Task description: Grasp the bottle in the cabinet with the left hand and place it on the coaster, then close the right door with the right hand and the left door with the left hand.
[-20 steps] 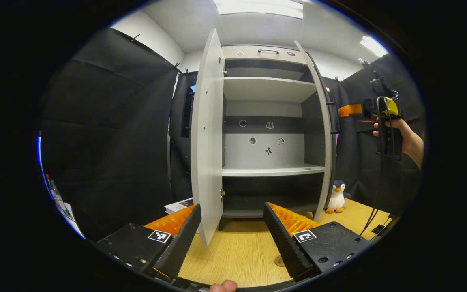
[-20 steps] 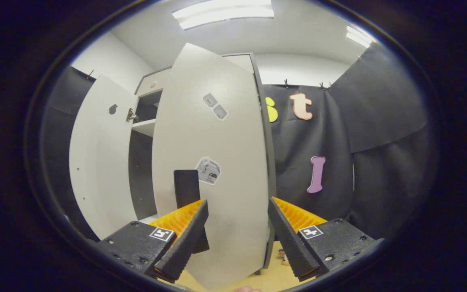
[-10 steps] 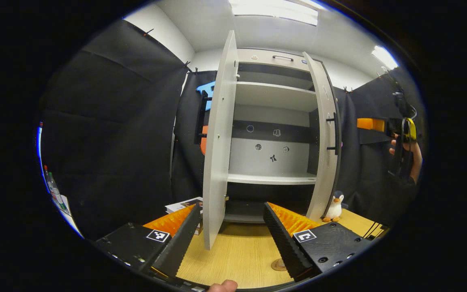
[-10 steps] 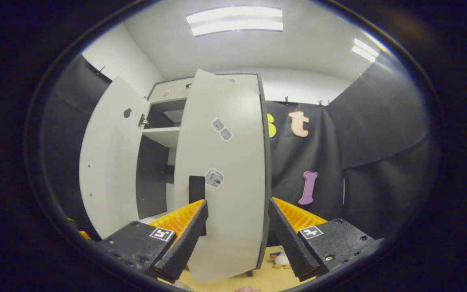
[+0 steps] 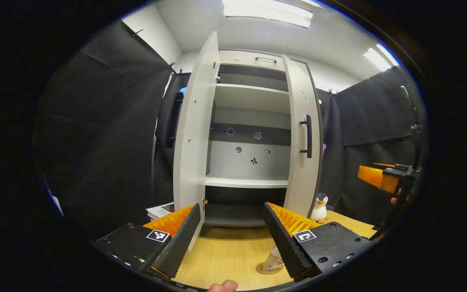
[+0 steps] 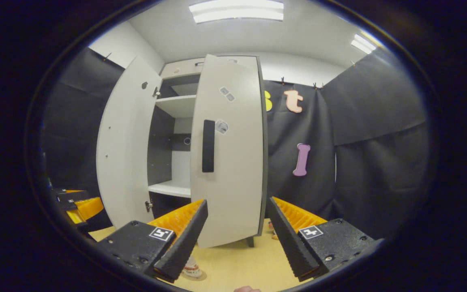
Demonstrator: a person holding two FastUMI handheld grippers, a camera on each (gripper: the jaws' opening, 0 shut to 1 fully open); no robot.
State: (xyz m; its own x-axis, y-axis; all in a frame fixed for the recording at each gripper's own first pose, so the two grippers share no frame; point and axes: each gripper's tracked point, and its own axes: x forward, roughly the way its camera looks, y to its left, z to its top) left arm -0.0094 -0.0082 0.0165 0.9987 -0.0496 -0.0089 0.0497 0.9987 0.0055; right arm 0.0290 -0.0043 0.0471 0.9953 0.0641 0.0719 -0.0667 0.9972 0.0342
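The white cabinet stands on the wooden table, its shelves bare. A clear bottle stands upright on a round coaster in front of it, also seen low in the right gripper view as the bottle. The left door stands wide open. The right door with its black handle is swung most of the way in, still ajar. My left gripper is open, back from the cabinet. My right gripper is open, off the door, and shows as the right gripper in the left gripper view.
A toy penguin sits by the cabinet's right foot. A stack of books lies left of the cabinet. Black cloth walls close in both sides. The left gripper shows at the left edge of the right gripper view.
The right door has swung from wide open to nearly shut. My right gripper has dropped back and away from it. My left gripper has pulled back, bringing the bottle into view.
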